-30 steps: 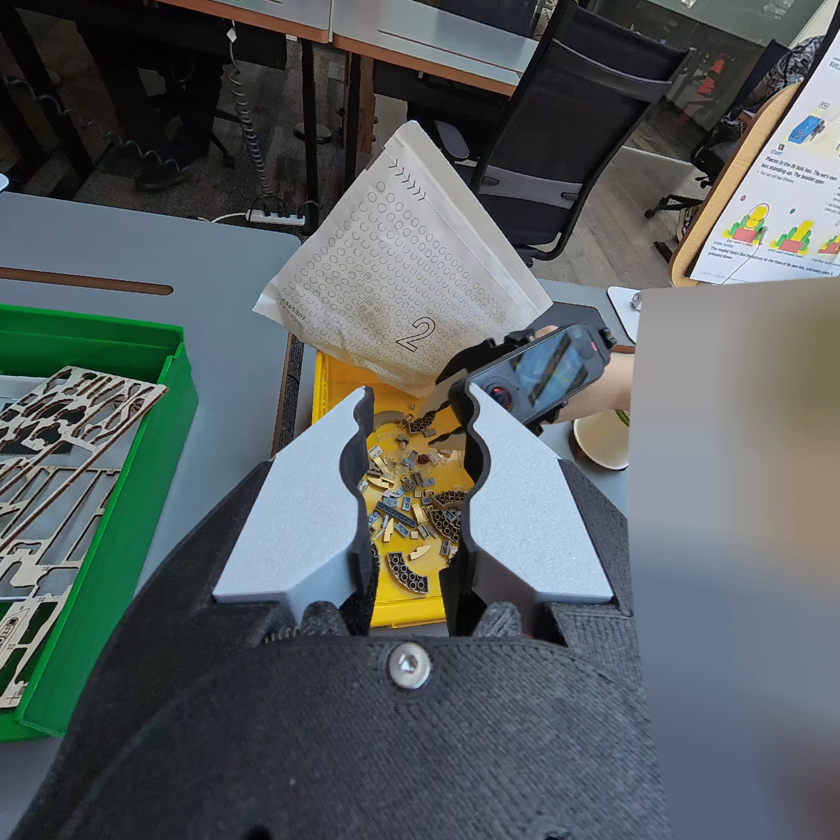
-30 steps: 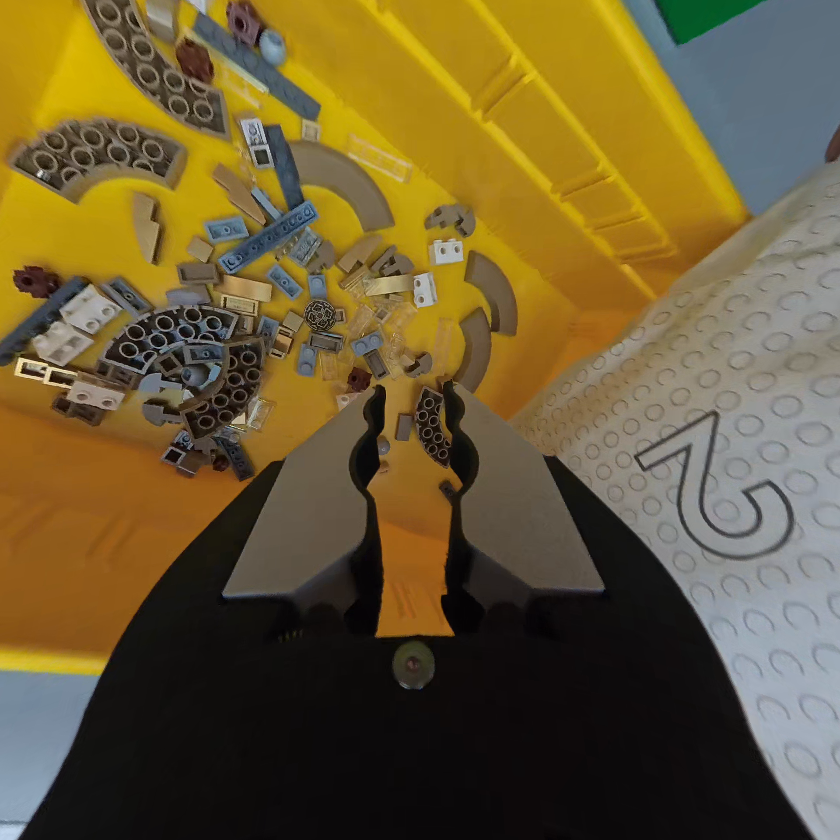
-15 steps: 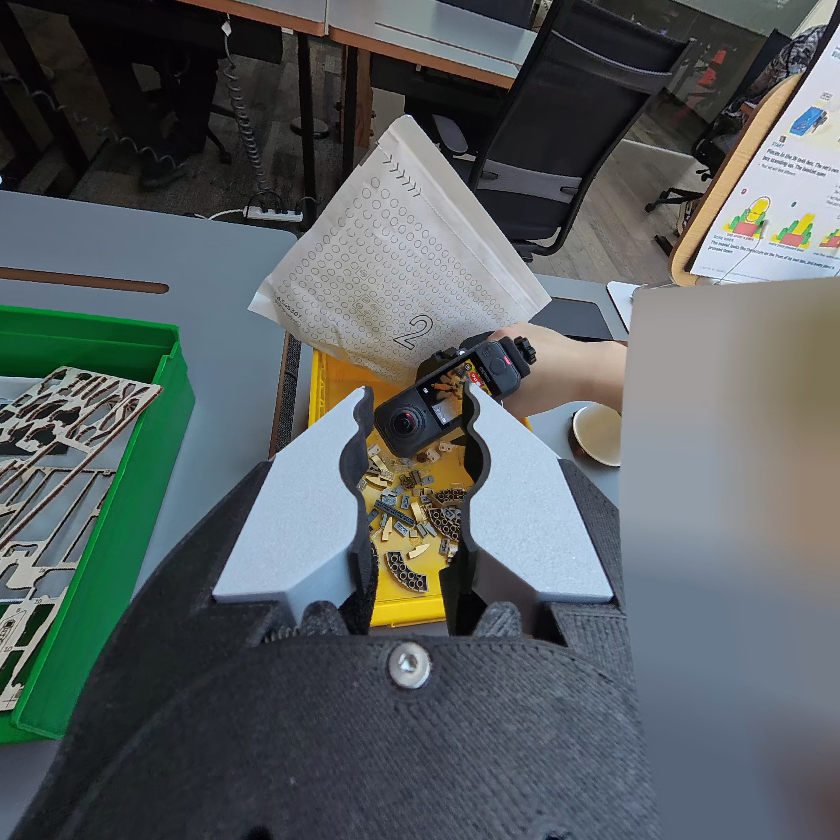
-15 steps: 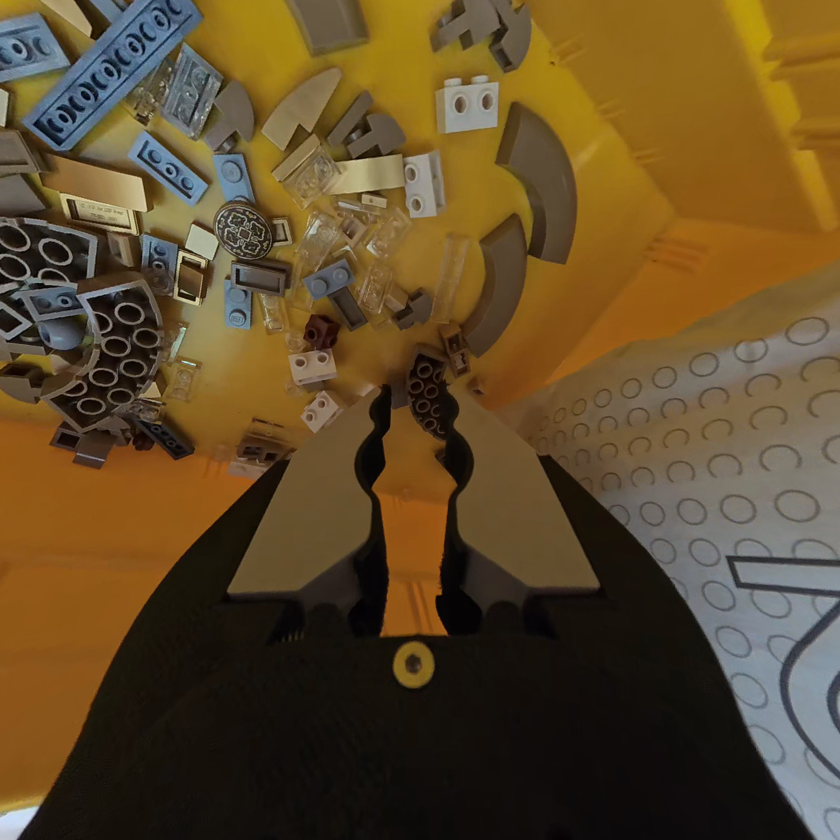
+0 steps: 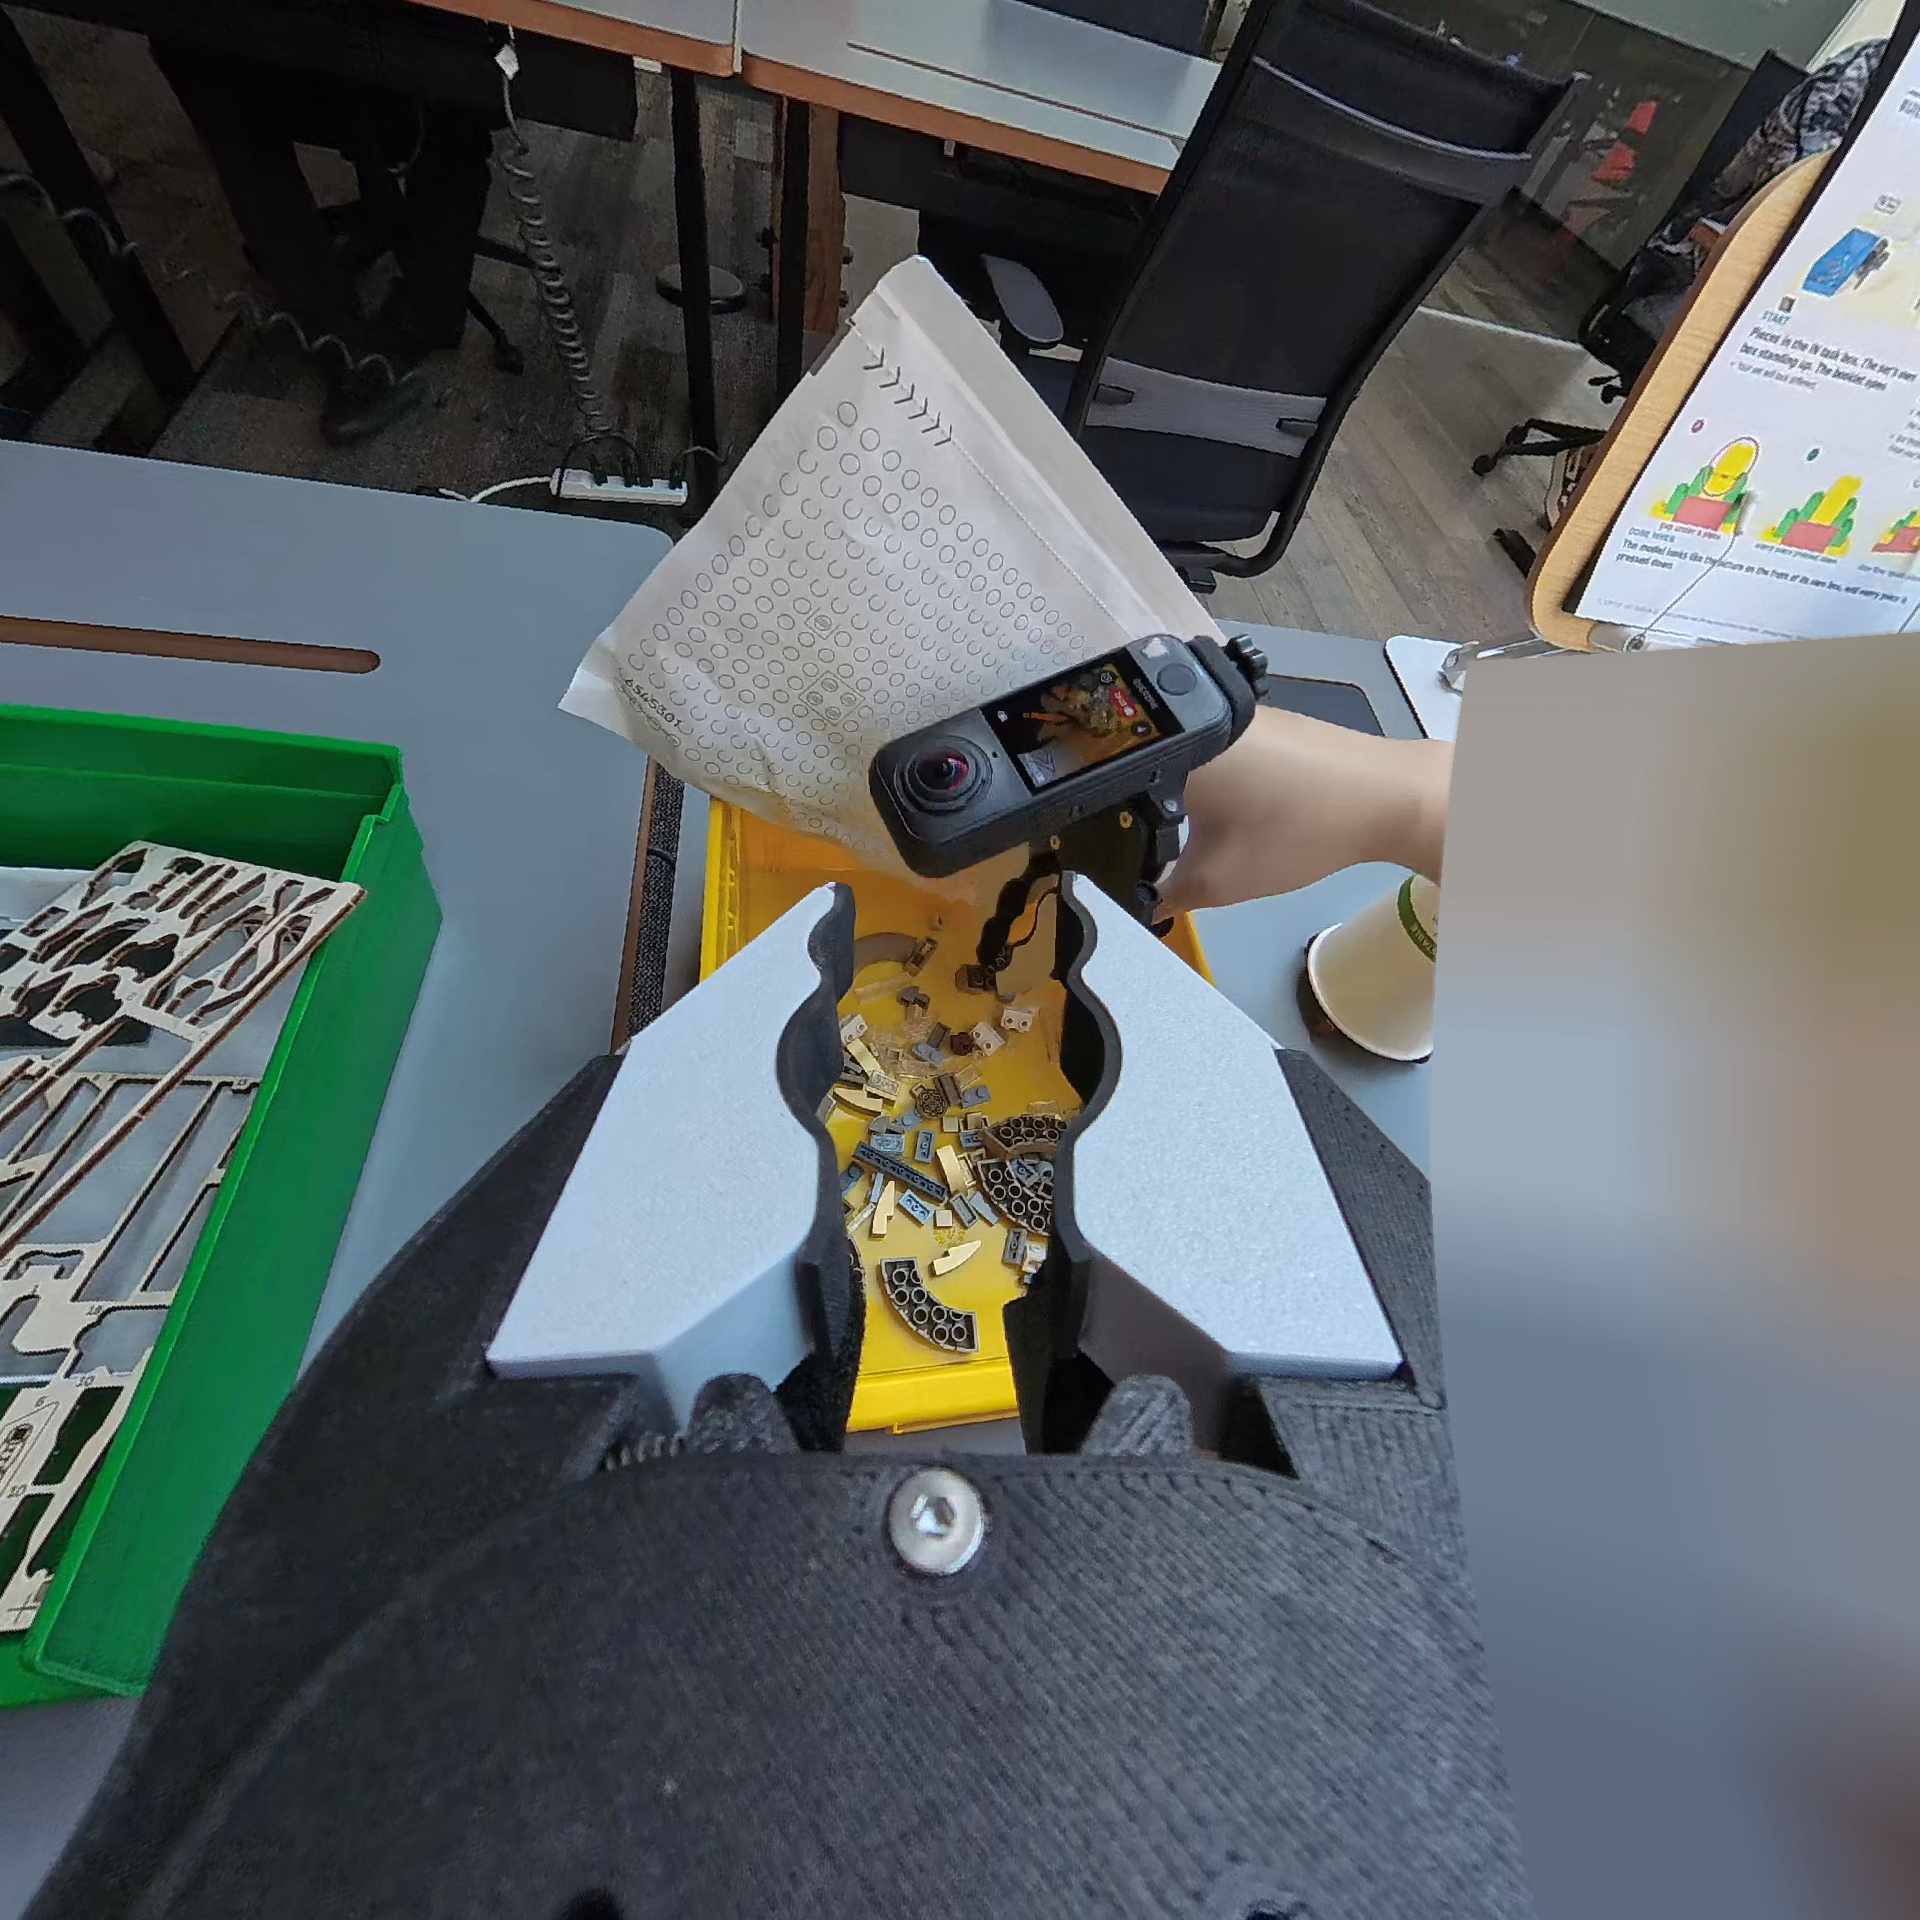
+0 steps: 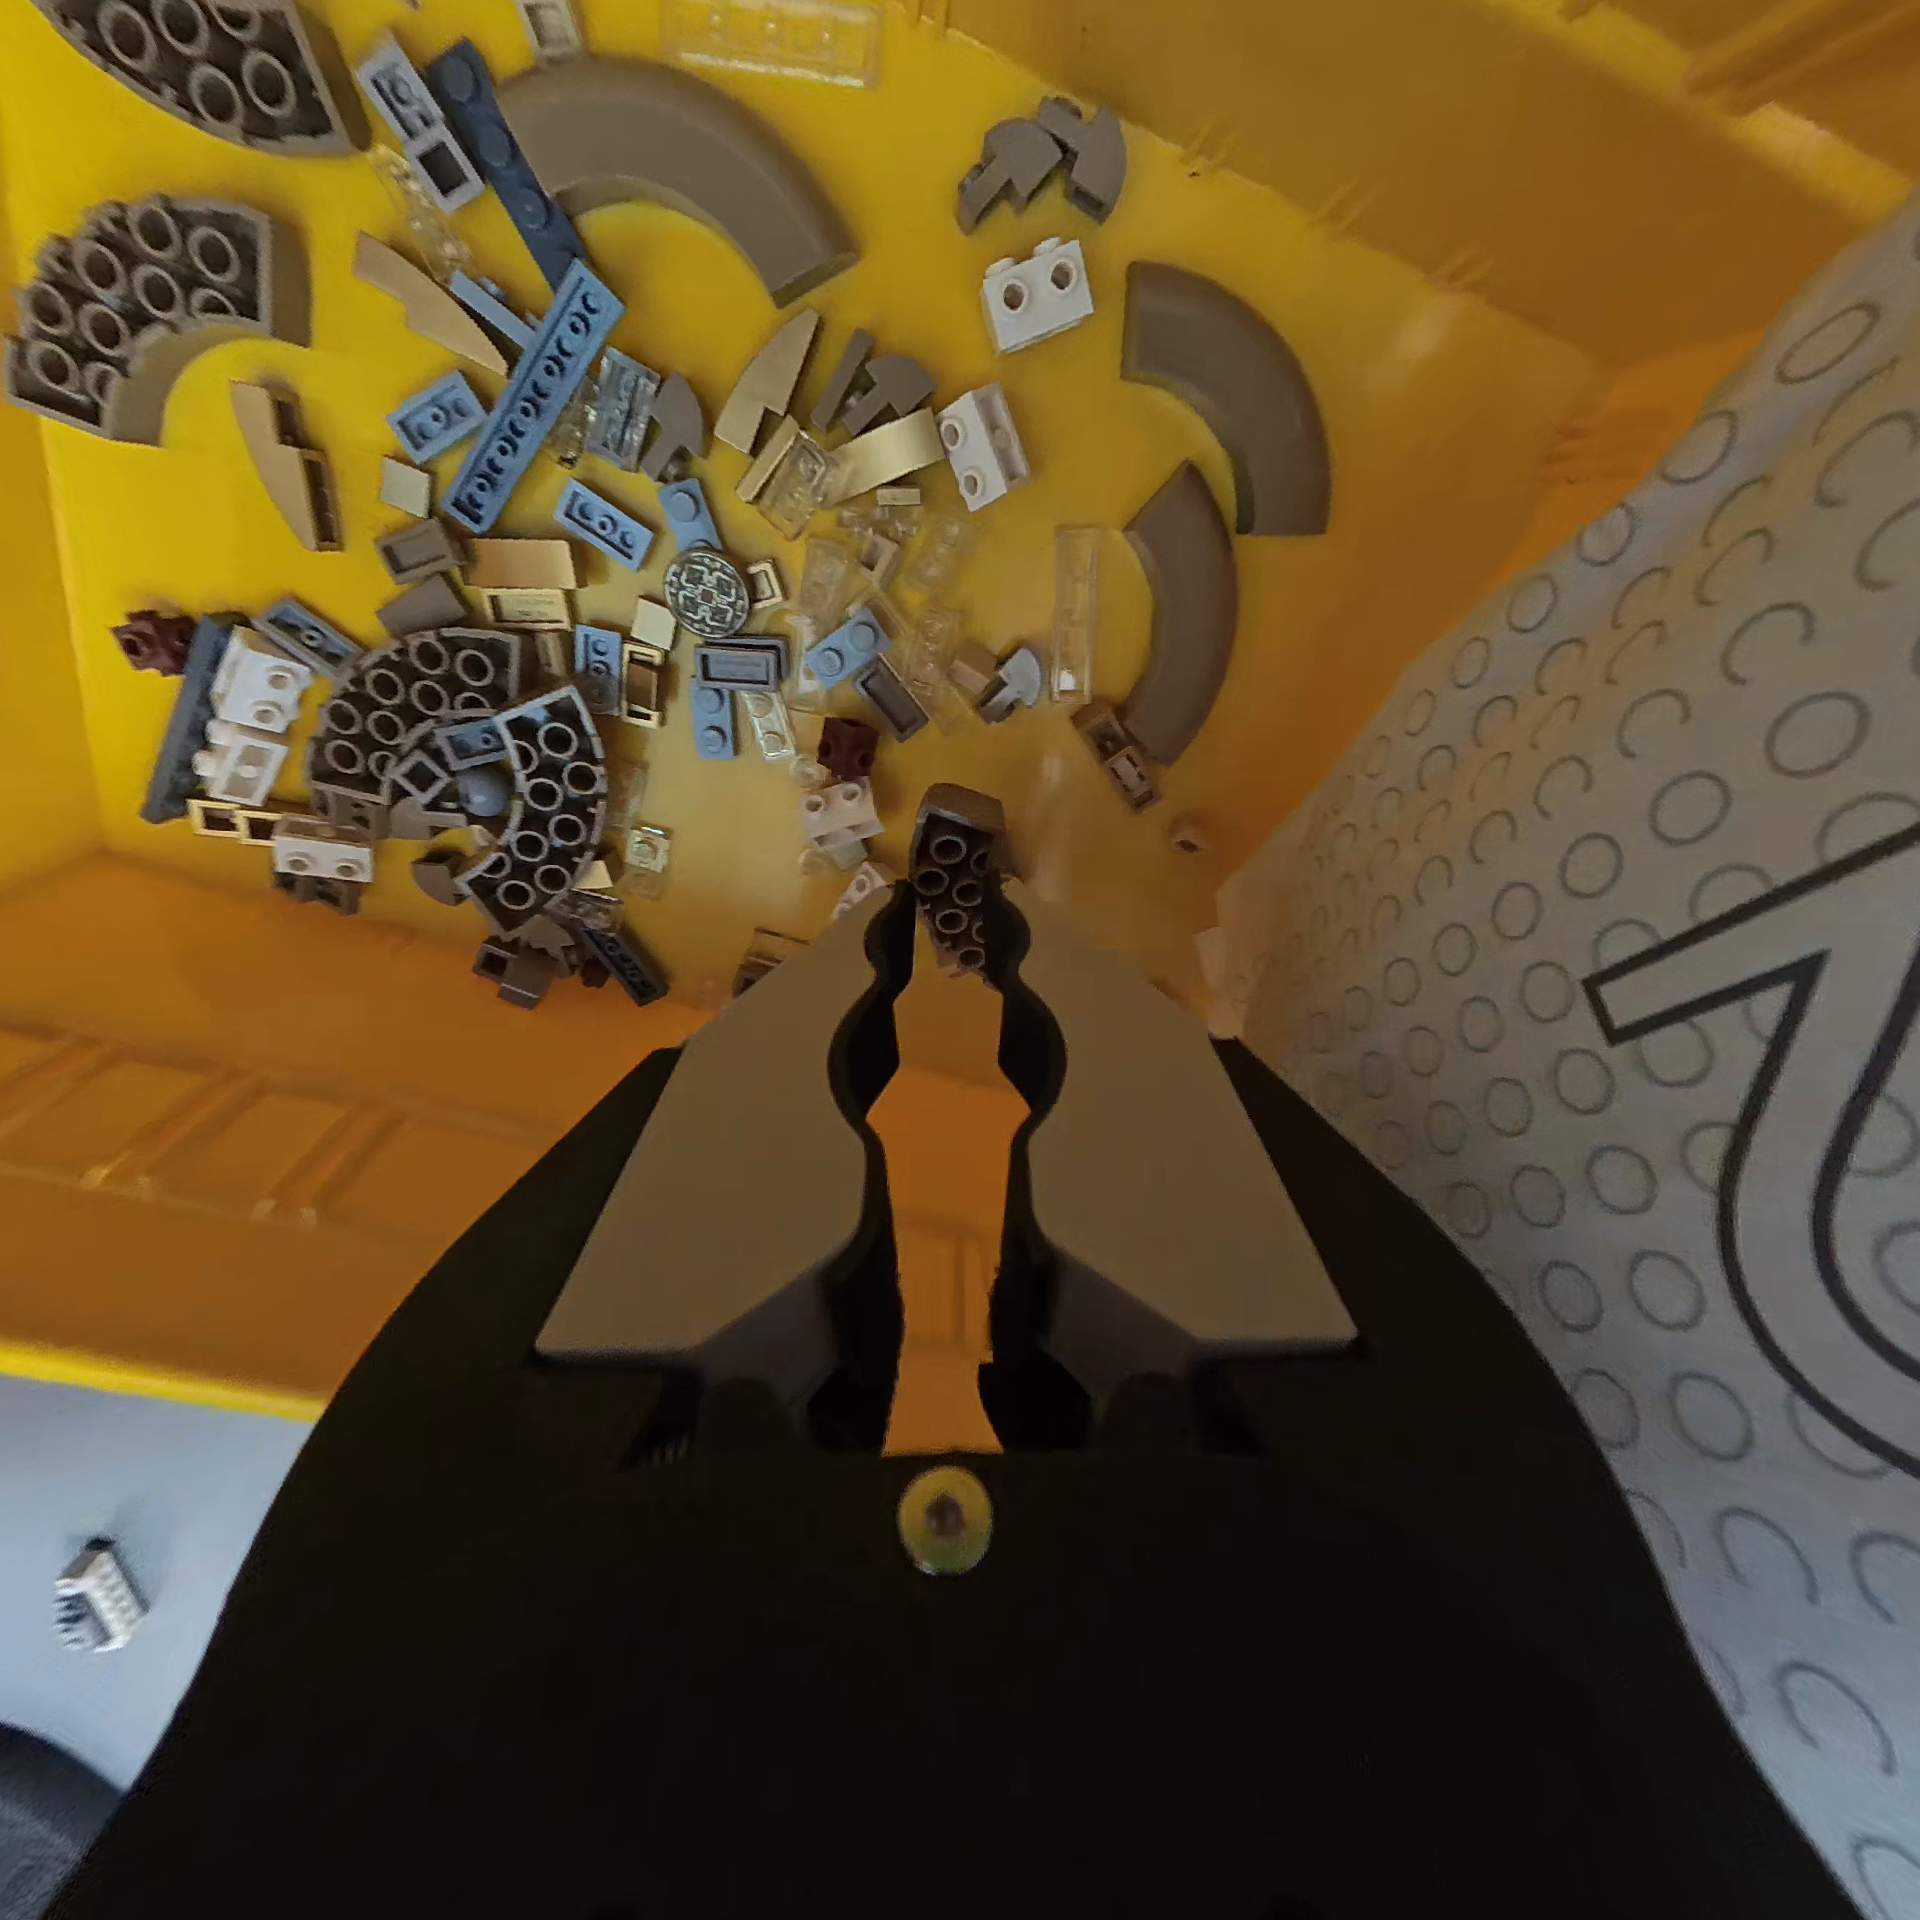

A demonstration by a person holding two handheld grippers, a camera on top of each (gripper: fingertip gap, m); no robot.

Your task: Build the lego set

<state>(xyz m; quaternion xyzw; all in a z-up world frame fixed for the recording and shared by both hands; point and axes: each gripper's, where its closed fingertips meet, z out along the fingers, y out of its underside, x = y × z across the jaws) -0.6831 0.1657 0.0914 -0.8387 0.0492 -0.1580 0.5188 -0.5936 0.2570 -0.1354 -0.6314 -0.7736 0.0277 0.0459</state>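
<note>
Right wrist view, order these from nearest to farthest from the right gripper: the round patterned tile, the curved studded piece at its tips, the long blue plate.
1. Curved studded piece: between the tips of the right gripper.
2. Round patterned tile: up and left, mid-pile in the yellow bin.
3. Long blue plate: farther up and left.

The place looks like an office or shared workroom: grey benches [image 5: 312, 561] with wood-edged tops stand in rows, black mesh swivel chairs [image 5: 1320, 281] sit on a dark carpeted floor, a power strip [image 5: 621, 484] (with a coiled cable nearby) lies there, and an instruction board [image 5: 1787, 416] stands alongside.
</note>
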